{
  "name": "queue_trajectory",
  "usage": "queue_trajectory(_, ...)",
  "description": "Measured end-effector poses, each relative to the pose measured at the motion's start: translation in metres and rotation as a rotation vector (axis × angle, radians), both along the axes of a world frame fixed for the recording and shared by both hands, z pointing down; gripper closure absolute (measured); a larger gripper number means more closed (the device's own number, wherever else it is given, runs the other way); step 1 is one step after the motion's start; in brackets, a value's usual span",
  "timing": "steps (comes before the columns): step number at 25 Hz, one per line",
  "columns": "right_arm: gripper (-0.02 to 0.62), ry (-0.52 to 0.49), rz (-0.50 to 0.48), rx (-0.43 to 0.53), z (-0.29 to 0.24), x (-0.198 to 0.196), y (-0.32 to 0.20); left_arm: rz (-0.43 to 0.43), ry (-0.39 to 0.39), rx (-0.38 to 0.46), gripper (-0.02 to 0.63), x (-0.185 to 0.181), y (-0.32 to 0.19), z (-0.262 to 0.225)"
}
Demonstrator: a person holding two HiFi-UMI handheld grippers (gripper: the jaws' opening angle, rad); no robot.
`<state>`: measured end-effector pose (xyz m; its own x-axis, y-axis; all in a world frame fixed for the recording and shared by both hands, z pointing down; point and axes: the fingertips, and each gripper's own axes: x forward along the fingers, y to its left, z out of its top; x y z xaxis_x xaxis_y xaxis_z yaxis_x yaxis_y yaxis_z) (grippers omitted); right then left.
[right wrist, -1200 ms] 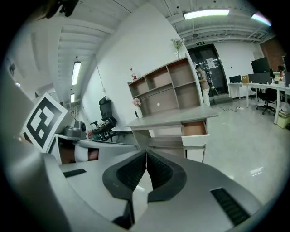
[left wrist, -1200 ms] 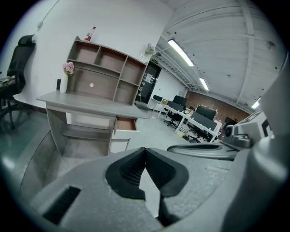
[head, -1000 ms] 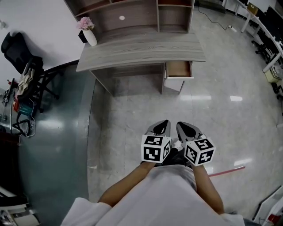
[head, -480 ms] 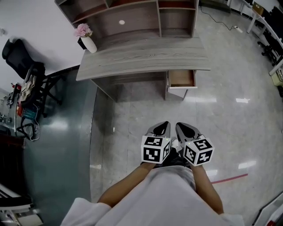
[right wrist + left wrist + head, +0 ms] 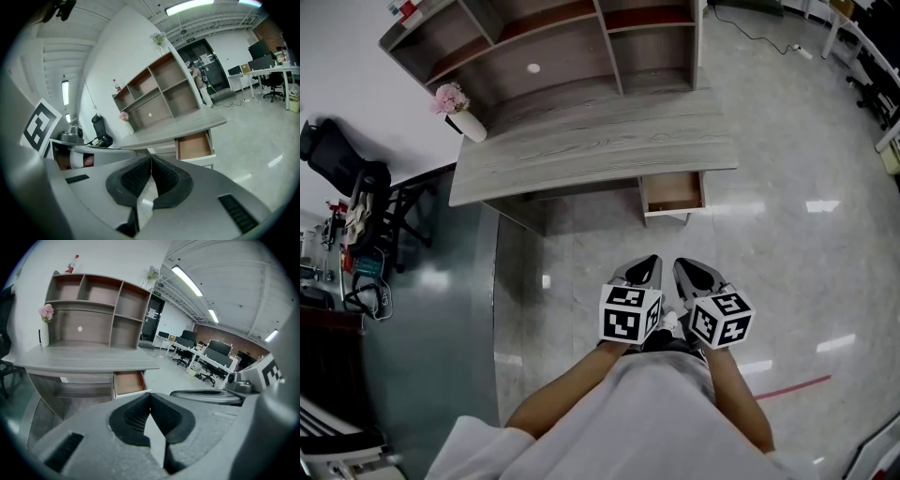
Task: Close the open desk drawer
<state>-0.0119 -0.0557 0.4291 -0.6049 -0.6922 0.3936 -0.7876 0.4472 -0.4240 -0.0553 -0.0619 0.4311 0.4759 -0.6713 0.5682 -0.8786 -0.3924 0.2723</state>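
Both tongs pinched fully closed, nothing in either

Left tongs [image 5: 647, 264] and right tongs [image 5: 684, 268] sit side by side. The desk drawer [image 5: 673, 191] is at 12 o'clock, well apart, pulled out under the counter [image 5: 581, 141].

Left claw [image 5: 652, 262] and right claw [image 5: 681, 264], both closed, side by side.

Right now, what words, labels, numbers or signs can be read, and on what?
No text can be read in any view.
Cubes on the left hand-held gripper and right hand-held gripper: black-and-white square markers, no words.
Green sign above the doorway: too small to read.
Bottle on top of the shelf unit: red label, blurred.
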Motion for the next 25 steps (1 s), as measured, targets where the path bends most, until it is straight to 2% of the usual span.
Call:
queue_trajectory(7, 0.592, -0.080, 0.032, -0.027, 0.016, 0.025, -0.036, 0.013, -0.029, 0.028, 0.603, 0.017, -0.038, -0.003)
queue_trajectory(14, 0.592, -0.179, 0.099, -0.042, 0.036, 0.032, -0.059, 0.046, -0.050, 0.036, 0.603, 0.021, -0.060, 0.012)
queue_trajectory(25, 0.592, -0.341, 0.245, -0.132, 0.094, 0.021, -0.118, 0.053, -0.016, 0.000, 0.603, 0.012, -0.124, 0.051)
